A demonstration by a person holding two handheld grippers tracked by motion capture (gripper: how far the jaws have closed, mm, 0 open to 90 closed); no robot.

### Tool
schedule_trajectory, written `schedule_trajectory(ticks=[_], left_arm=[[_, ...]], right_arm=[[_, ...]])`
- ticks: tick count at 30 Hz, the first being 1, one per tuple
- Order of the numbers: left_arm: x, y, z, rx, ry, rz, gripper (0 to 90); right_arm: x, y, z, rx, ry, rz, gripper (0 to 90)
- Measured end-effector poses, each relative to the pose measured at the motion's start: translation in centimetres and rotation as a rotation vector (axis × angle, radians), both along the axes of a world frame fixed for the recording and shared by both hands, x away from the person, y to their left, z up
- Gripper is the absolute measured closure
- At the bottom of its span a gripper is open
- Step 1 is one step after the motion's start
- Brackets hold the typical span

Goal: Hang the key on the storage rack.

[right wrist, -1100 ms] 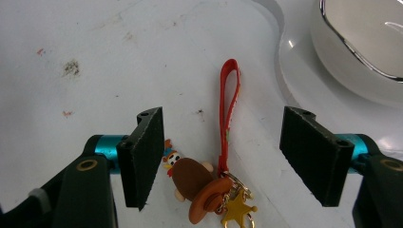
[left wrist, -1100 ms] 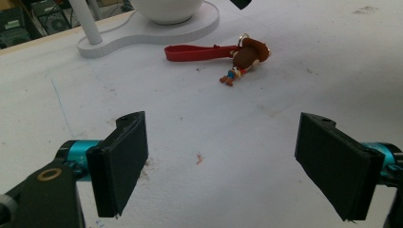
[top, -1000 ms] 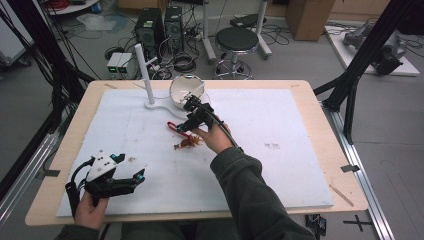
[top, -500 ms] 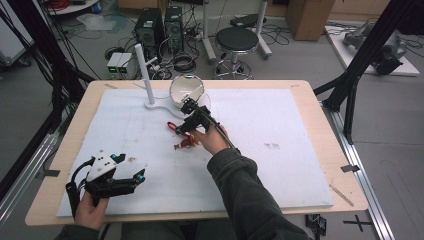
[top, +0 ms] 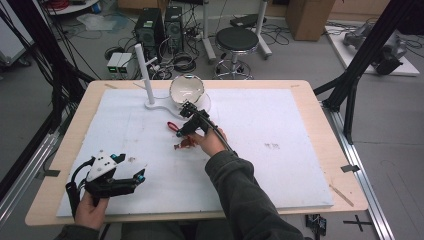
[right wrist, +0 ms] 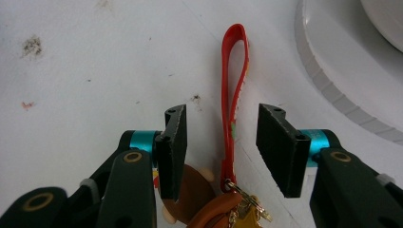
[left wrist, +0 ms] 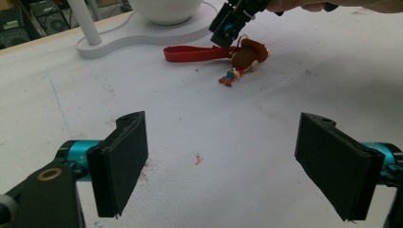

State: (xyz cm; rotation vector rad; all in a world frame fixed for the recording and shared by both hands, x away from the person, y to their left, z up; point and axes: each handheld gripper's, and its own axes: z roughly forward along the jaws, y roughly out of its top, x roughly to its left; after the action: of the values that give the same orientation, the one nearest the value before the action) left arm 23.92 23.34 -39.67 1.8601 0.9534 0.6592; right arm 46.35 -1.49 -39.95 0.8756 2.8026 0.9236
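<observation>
Your right gripper [right wrist: 221, 142] has its jaws half-closed, closing astride the red fabric strap [right wrist: 235, 80] of the cowboy figure keyring [left wrist: 244, 57] on the bench; the flat strap may slip out.

The high view looks forward and down from above the person's side onto the whole table [top: 320, 100]; the left gripper view sits low near the surface, facing across it; the right gripper view looks closely down; all three share the red strap [top: 172, 126] [left wrist: 197, 53] [right wrist: 234, 90] beside the white stand [top: 150, 102] [left wrist: 128, 35] [right wrist: 342, 90].
</observation>
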Motion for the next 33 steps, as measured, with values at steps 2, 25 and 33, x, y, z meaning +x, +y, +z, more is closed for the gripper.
schedule_trajectory(ticks=[2,25,33], left_arm=[[0.0,0.0,0.0,0.002,-0.001,0.001,18.7],[0.0,0.0,0.0,0.000,-0.001,-0.004,18.7],[0.0,-0.1,0.0,0.004,0.000,-0.008,18.7]], right_arm=[[0.0,0.0,0.0,-0.006,0.002,-0.001,54.9],[0.5,0.4,-1.4,-0.067,0.020,0.002,67.2],[0.4,0.7,-1.8,-0.109,0.010,0.000,72.9]])
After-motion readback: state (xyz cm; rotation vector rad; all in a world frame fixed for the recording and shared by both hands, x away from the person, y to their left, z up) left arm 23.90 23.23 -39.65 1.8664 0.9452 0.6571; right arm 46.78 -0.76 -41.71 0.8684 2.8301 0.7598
